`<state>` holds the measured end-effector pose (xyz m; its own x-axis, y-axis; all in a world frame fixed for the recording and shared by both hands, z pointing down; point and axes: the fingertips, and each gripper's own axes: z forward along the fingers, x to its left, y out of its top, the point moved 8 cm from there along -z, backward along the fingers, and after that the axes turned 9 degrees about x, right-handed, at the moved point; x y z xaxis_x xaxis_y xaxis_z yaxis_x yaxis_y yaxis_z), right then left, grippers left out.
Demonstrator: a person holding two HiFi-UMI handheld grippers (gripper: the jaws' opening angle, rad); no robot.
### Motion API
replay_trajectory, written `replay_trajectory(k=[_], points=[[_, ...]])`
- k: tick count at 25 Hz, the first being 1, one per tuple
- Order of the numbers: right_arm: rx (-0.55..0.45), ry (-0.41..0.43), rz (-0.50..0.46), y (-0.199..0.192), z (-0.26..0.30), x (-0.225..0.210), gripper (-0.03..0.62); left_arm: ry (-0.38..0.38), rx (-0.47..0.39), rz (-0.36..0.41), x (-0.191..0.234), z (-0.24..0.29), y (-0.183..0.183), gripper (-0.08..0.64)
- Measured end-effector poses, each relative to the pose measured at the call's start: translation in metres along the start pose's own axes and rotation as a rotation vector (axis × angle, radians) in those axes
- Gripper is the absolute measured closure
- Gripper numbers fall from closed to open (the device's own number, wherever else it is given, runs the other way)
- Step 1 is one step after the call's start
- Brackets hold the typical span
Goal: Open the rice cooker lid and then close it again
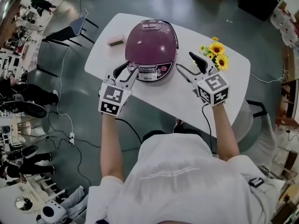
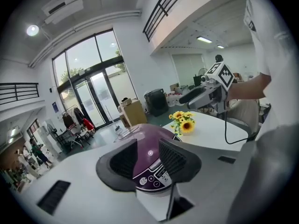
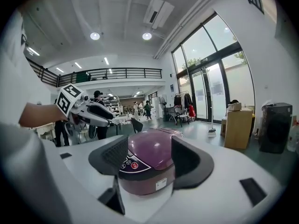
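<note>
On the white tabletop point(image 1: 224, 85) the purple rice cooker point(image 1: 152, 45) sits about centre, slightly toward the far edge. Its lid point(image 1: 150, 38) is down and closed, and its control panel point(image 1: 152, 73) faces the person. The left claw point(image 1: 127, 73) is at the cooker's front-left corner, right by the panel, with its jaws partly apart. In the left gripper view the panel and the dome of the lid show through the gap, and the pads aren't pressing on anything. Whether the fingertips touch the cooker body can't be told from the head view. The right claw point(image 1: 189, 69) is just off the cooker's right-front side with its jaws spread wide. The right gripper view has the cooker framed between them but beyond the pads, so nothing is gripped. Both claws point at the cooker from the person's side, angled slightly down. The marker cube point(image 1: 112, 99) on the left one is near the tabletop's near edge, and the right one's cube point(image 1: 213, 88) is over the tabletop. A small bunch of sunflowers point(image 1: 216, 52) is on the tabletop to the right of the cooker, beyond the right claw. A small flat box point(image 1: 116, 41) lies to the cooker's left, toward the far edge and apart from it. The person is at the near edge in a white shirt point(image 1: 177, 181), both forearms reaching forward. A dark chair point(image 1: 70, 31) stands on the floor left of the tabletop and cables point(image 1: 65, 120) trail across the grey floor.
</note>
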<state>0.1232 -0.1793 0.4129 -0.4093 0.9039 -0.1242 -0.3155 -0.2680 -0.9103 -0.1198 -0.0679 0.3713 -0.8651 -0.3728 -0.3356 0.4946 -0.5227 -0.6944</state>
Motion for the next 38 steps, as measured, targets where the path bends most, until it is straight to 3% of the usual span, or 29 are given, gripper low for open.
replay_trajectory(k=[7,21,38], points=[[0.014,-0.065,0.02,-0.003,0.008,0.001,0.29,-0.111,0.007,0.101,0.018,0.02,0.001,0.402],[0.014,-0.314,0.146,-0.001,0.022,0.042,0.29,-0.504,-0.014,0.42,0.021,0.069,0.001,0.43],[0.18,-0.471,0.185,-0.042,0.02,0.052,0.307,-0.623,0.055,0.461,-0.01,0.1,-0.02,0.449]])
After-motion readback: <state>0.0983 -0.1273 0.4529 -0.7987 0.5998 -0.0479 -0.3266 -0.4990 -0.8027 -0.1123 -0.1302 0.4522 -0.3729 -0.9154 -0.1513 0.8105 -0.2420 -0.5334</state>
